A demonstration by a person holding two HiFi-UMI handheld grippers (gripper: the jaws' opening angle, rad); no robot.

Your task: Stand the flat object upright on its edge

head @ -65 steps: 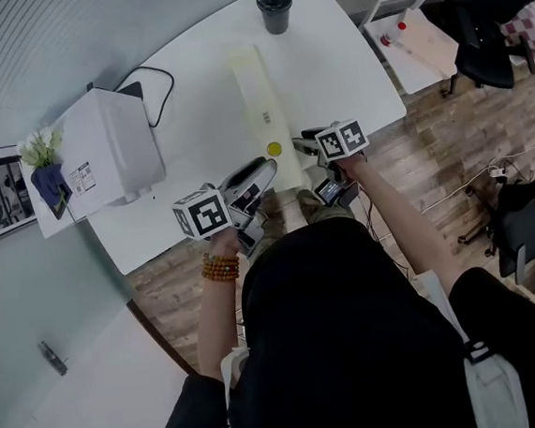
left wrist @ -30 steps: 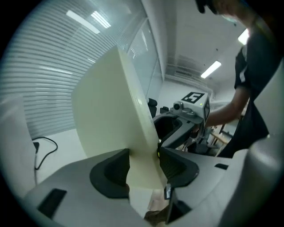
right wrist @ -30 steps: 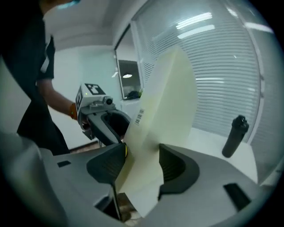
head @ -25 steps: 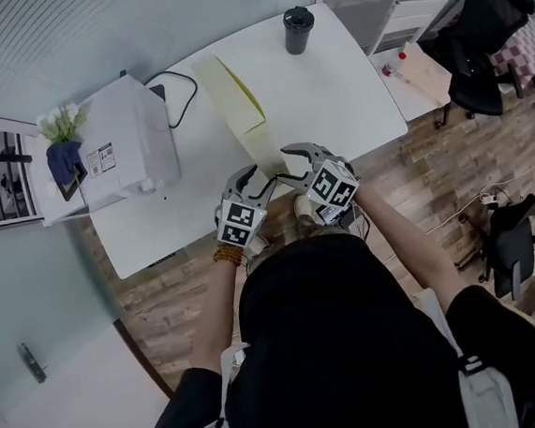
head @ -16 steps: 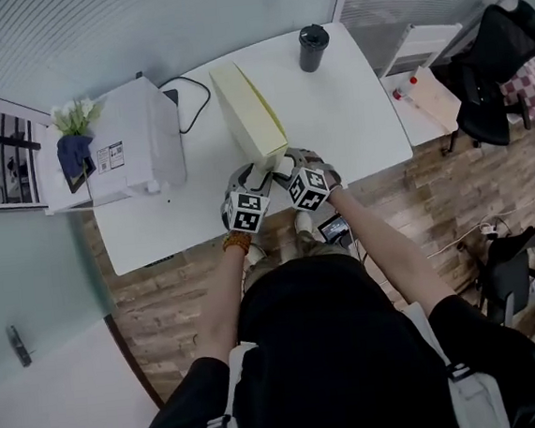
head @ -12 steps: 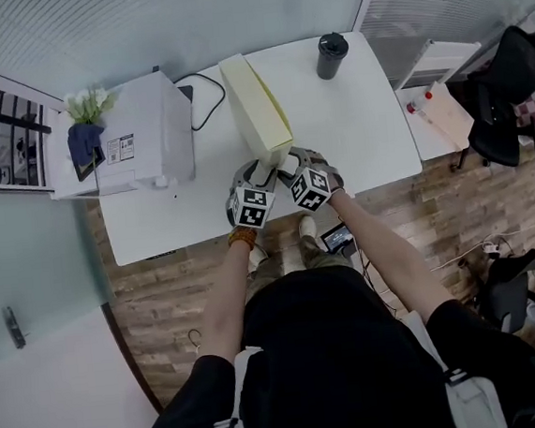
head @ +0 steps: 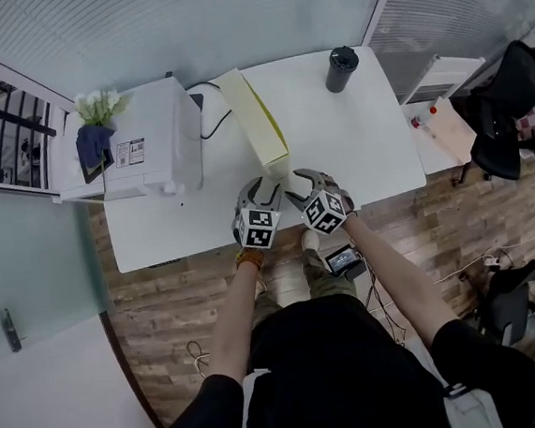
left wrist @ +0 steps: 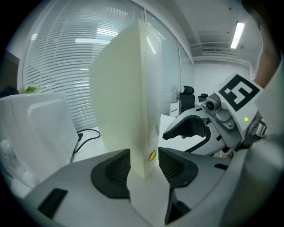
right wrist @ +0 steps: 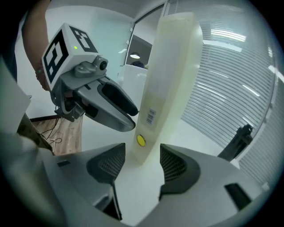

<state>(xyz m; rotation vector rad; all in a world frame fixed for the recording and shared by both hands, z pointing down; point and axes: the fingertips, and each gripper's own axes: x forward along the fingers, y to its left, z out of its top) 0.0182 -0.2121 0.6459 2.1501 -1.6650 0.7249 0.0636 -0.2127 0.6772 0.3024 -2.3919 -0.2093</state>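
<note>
On the white table (head: 355, 143) one pale yellow flat object (head: 256, 115) (left wrist: 128, 97) (right wrist: 168, 75) stands upright on its long edge, its thin end turned toward us. That near end carries one round yellow sticker (right wrist: 140, 141) and, above it, one barcode label (right wrist: 150, 117).

We hold two grippers side by side at that end, and each bears one marker cube (head: 258, 228). Our left gripper (head: 263, 188) (left wrist: 144, 162) has its jaws partly apart with the object's near corner between them. A thin gap shows at the pad (left wrist: 171, 164) on the sticker side. At the other pad we cannot tell touching from just beside. Our right gripper (head: 300, 184) (right wrist: 142, 164) has its jaws wide. The same end stands between them with bare table on both sides, and neither pad touches it.

Farther out we count:
- one dark lidded cup (head: 341, 68) near the table's far right corner, well apart from the object
- one white machine (head: 147, 140) at the left
- one black cable (head: 210, 122) between the machine and the object's far end
- one bunch of white flowers (head: 99, 104) at the machine's far side
</note>
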